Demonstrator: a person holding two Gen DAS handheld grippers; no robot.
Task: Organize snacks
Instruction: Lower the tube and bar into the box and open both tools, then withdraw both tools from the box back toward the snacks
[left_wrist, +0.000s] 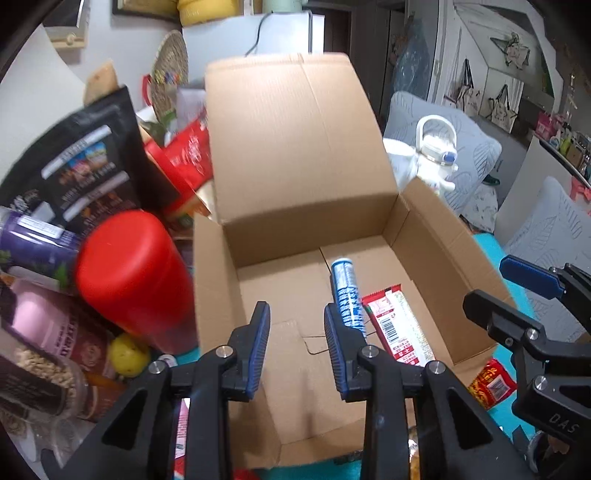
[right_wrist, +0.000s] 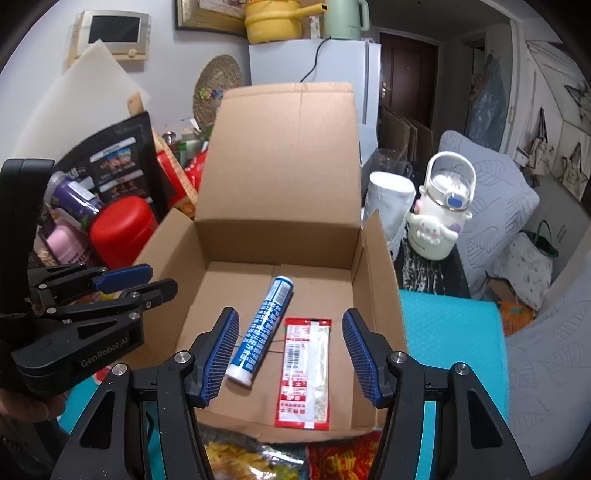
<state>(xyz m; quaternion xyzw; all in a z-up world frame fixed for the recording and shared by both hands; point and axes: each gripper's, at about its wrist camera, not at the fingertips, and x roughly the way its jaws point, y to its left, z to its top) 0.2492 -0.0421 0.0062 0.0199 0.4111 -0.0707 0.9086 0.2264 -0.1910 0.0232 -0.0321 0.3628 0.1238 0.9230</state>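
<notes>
An open cardboard box (left_wrist: 295, 155) (right_wrist: 284, 177) stands on a teal mat with its back flap up. On its floor lie a blue and white tube (left_wrist: 345, 291) (right_wrist: 262, 328) and, to its right, a red and white flat snack pack (left_wrist: 399, 325) (right_wrist: 304, 369). My left gripper (left_wrist: 297, 343) is open and empty above the box's near left part; it also shows at the left of the right wrist view (right_wrist: 136, 280). My right gripper (right_wrist: 290, 354) is open and empty above the two items; it also shows in the left wrist view (left_wrist: 509, 284).
Left of the box is a crowd of snacks: a red canister (left_wrist: 129, 284) (right_wrist: 122, 229), a black pouch (left_wrist: 85, 158), a purple bottle (left_wrist: 33, 240), a jar of seeds. Red and yellow snack packs (right_wrist: 343, 458) lie before the box. A white character bottle (right_wrist: 439, 218) stands right of it.
</notes>
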